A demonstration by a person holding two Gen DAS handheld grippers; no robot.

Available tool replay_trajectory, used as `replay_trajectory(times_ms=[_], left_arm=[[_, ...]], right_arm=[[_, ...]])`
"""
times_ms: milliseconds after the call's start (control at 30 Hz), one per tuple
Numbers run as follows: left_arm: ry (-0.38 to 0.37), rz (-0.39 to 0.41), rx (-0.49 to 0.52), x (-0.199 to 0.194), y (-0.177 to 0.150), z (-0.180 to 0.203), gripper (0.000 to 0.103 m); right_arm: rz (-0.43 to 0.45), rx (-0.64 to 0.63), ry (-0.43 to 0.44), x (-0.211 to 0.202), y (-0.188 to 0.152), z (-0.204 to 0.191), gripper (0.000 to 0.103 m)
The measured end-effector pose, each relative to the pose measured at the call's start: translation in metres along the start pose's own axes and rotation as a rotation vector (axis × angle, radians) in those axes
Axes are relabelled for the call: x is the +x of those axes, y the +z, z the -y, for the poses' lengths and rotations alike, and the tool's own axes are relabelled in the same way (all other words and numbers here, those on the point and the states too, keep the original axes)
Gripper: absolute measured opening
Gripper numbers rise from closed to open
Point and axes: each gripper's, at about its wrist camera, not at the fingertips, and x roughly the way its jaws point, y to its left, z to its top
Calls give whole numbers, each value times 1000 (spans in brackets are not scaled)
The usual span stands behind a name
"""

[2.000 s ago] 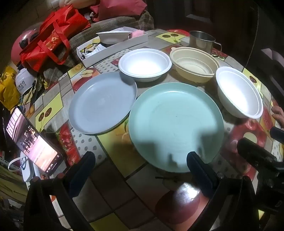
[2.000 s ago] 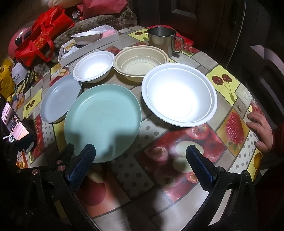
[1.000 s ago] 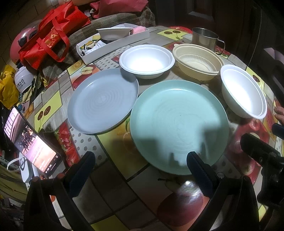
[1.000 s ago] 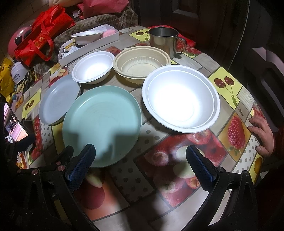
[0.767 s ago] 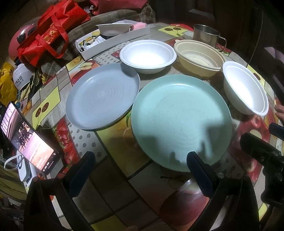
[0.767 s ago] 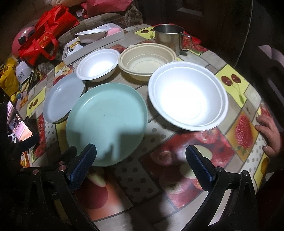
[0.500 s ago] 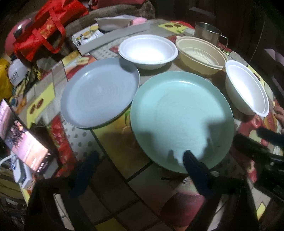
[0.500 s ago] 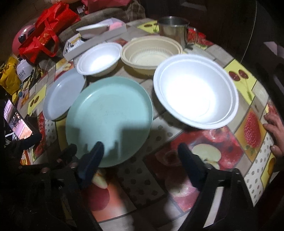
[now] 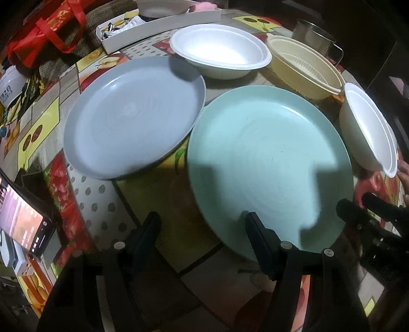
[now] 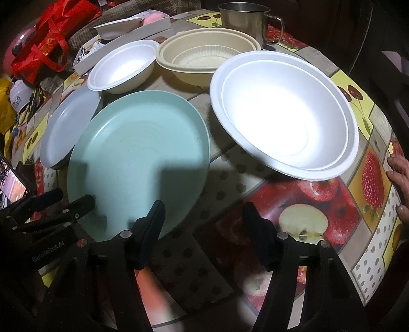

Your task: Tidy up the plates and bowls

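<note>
A mint green plate (image 9: 265, 163) lies mid-table beside a grey plate (image 9: 133, 115). Behind them stand a white foam bowl (image 9: 219, 56) and a beige bowl (image 9: 304, 69). A larger white foam bowl (image 10: 283, 112) stands at the right. My left gripper (image 9: 202, 227) is open and empty over the green plate's near left edge. My right gripper (image 10: 204, 217) is open and empty over the table between the green plate (image 10: 138, 158) and the large white bowl.
A steel mug (image 10: 245, 20) stands at the back. A white tray (image 9: 158, 20), a red bag (image 9: 48, 28) and a lit phone (image 9: 20, 219) are at the left. A person's hand (image 10: 398, 176) rests on the right table edge.
Both grippers have moved forward and down toward the dishes, and both have narrowed their jaws while staying open. The dishes have not moved.
</note>
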Motion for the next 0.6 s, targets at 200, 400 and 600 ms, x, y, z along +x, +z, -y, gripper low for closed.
replay_trajectory(times_ms=[200, 400, 600], left_arm=[[1, 5, 14, 5, 14, 10, 52], [7, 34, -7, -2, 15, -1, 53], [-26, 63, -74, -10, 13, -26, 79]], right_arm=[[-14, 4, 16, 9, 3, -2, 47], [5, 21, 37, 6, 4, 1, 46], [14, 66, 84, 3, 4, 8, 52]])
